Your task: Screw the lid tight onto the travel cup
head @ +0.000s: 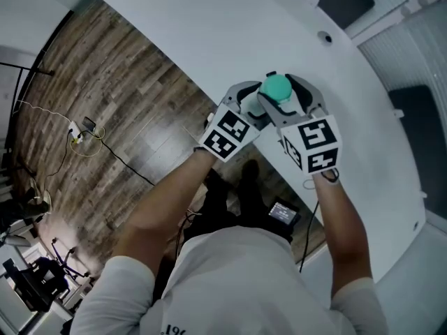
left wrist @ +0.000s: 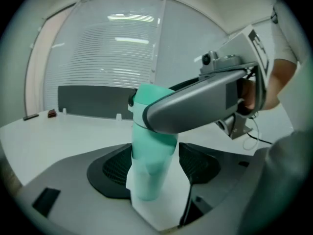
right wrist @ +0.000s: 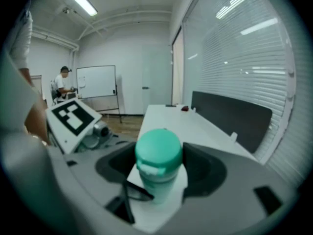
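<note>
A mint-green travel cup (head: 276,87) stands upright on the white table (head: 230,33), near its front edge. In the left gripper view the cup's body (left wrist: 149,175) sits between the dark pads of my left gripper (left wrist: 152,166), which is shut on it low down. The right gripper's grey finger (left wrist: 195,106) crosses in front of the cup's top and hides the lid there. In the right gripper view the green lid (right wrist: 158,151) fills the gap of my right gripper (right wrist: 157,164), shut on it. From above, the left gripper (head: 257,103) and right gripper (head: 293,98) flank the cup.
The table edge runs diagonally, with wood floor (head: 105,117) beyond it on the left. A dark panel (left wrist: 93,102) stands along the table's far side under window blinds. Small items (left wrist: 51,113) lie at a far corner. A person (right wrist: 62,82) stands by a whiteboard in the background.
</note>
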`<state>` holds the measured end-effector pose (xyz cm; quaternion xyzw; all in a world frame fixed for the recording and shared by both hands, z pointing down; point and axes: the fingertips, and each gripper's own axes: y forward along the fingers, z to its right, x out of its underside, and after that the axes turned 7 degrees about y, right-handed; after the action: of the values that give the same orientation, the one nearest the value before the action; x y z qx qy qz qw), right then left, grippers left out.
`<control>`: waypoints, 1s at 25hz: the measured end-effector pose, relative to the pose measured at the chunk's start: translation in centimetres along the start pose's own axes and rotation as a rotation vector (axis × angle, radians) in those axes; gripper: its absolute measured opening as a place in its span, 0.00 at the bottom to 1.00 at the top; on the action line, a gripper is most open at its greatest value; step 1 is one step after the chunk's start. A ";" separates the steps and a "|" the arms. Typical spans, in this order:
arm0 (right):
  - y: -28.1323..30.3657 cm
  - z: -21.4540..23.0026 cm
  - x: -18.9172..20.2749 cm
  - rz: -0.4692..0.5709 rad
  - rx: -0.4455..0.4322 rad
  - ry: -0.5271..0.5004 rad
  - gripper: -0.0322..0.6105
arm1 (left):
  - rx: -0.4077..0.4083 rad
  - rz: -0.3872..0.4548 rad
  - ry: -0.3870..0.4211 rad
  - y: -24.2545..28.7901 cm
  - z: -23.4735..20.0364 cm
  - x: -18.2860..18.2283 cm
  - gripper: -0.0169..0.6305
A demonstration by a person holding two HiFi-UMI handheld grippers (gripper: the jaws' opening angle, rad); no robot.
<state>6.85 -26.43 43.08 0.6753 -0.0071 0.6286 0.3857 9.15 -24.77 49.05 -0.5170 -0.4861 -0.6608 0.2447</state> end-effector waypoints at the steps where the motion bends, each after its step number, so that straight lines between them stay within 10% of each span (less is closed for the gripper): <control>1: -0.1 -0.2 0.0 -0.003 -0.033 -0.020 0.52 | 0.045 -0.010 0.033 -0.3 0.1 0.1 0.52; 11: -0.3 -1.8 0.3 -0.058 -0.289 -0.160 0.52 | 0.295 -0.125 0.209 0.5 1.0 0.4 0.52; 25: -0.4 -1.4 0.4 -0.030 -0.096 -0.062 0.52 | 0.021 -0.050 0.079 0.4 0.4 0.3 0.52</control>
<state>5.93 -25.18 43.09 0.6751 -0.0388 0.6006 0.4267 9.55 -24.48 49.48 -0.4756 -0.4957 -0.6814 0.2526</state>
